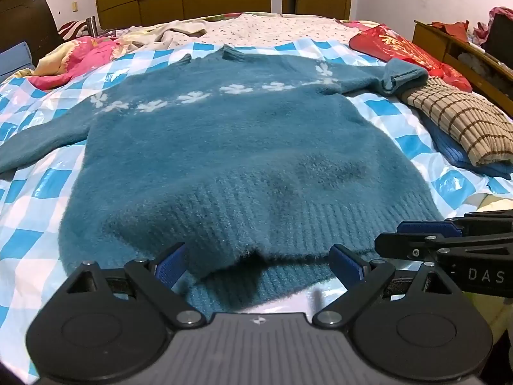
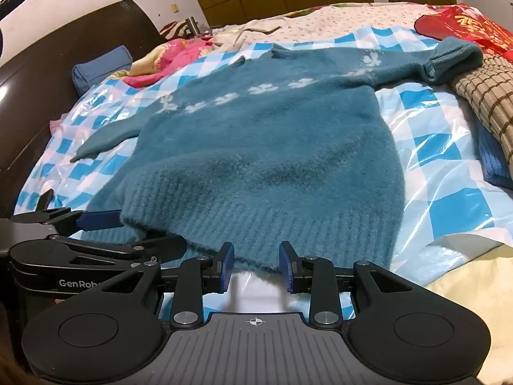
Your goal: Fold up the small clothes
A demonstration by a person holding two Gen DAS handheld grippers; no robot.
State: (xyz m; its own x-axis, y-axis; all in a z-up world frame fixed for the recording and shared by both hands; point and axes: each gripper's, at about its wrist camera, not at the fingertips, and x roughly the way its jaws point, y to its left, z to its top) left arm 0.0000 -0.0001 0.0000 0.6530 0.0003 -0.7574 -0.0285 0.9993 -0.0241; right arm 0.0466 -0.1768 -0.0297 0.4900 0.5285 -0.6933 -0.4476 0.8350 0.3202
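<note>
A fuzzy teal knitted sweater with white flowers [image 1: 231,147] lies flat on blue-and-white checked plastic sheeting [image 1: 38,192]. At its near hem, the left gripper [image 1: 256,264] gapes wide around the ribbing; the right gripper [image 2: 255,266] stands partly apart, unclamped.

Sweater [image 1: 231,147]: we see one teal fuzzy knit with white flowers, spread flat, ribbed hem at 6 o'clock, collar at 12, sleeves out sideways.

Bare checkered sheet [image 1: 29,211] flanks the teal sweater [image 1: 224,147] on both sides, while folded clothes [image 1: 458,125] crowd its right sleeve and a rumpled pink quilt [image 1: 77,61] lies beyond its left shoulder.
</note>
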